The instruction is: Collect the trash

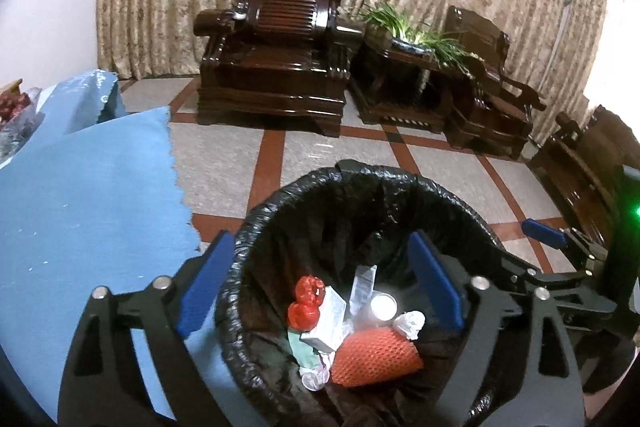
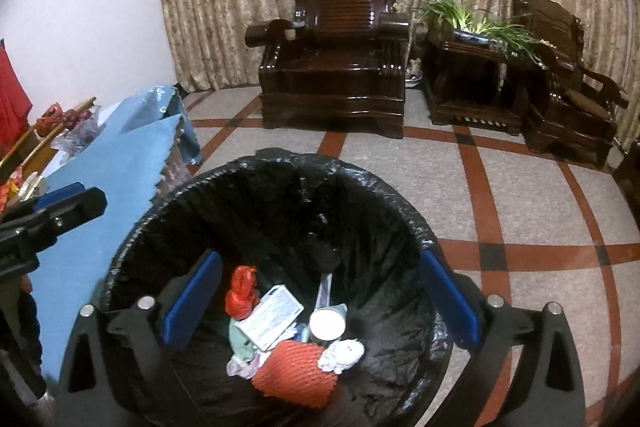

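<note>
Orange foam net (image 2: 294, 373) long axis seemingly left-right, bin (image 2: 192, 183).

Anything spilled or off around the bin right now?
Nothing stands out. The trash, including the orange foam net and crumpled tissue, lies inside the black-lined bin; none shows on the floor around it.

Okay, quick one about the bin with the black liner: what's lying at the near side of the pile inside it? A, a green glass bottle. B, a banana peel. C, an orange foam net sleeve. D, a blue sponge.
C: the orange foam net sleeve lies nearest the camera in the bin, beside a crumpled white tissue.
</note>
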A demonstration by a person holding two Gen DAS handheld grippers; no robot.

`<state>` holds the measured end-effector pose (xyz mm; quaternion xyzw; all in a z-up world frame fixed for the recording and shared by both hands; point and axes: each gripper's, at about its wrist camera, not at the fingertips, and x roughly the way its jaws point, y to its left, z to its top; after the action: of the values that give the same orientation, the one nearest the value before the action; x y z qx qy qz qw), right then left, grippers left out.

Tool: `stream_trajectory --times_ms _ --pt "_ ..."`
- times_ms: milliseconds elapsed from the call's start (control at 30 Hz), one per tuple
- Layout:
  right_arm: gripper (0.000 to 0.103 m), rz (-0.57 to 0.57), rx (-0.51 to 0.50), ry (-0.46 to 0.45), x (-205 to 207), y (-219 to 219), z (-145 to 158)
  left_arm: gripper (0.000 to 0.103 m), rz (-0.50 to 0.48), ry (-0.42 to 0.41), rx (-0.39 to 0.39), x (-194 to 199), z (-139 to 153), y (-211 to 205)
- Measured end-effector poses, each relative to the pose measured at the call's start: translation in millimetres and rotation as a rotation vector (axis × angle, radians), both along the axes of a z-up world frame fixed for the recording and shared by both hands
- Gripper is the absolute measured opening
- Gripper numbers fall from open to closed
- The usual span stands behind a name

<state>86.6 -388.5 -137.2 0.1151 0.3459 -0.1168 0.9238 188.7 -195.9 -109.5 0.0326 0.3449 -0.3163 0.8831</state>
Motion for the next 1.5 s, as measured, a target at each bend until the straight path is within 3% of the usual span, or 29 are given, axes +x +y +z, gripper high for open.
stream_trajectory --times_ms 167,800,1067,1500 --pt "0.097 0.038 0.008 -0.025 -12 17 17 0.092 0.039 -0.022 0.008 -11 17 19" --pt "0.097 0.126 0.031 -0.087 -45 84 86 0.093 0.167 -0.079 0.043 -76 62 105" --pt "0.097 0.163 -0.008 -0.117 -66 116 118 0.093 0.193 -0.126 0.043 -106 91 126" --pt "0.097 0.204 -0.032 -0.16 -81 139 140 0.094 0.224 -0.171 -0.01 -133 121 144"
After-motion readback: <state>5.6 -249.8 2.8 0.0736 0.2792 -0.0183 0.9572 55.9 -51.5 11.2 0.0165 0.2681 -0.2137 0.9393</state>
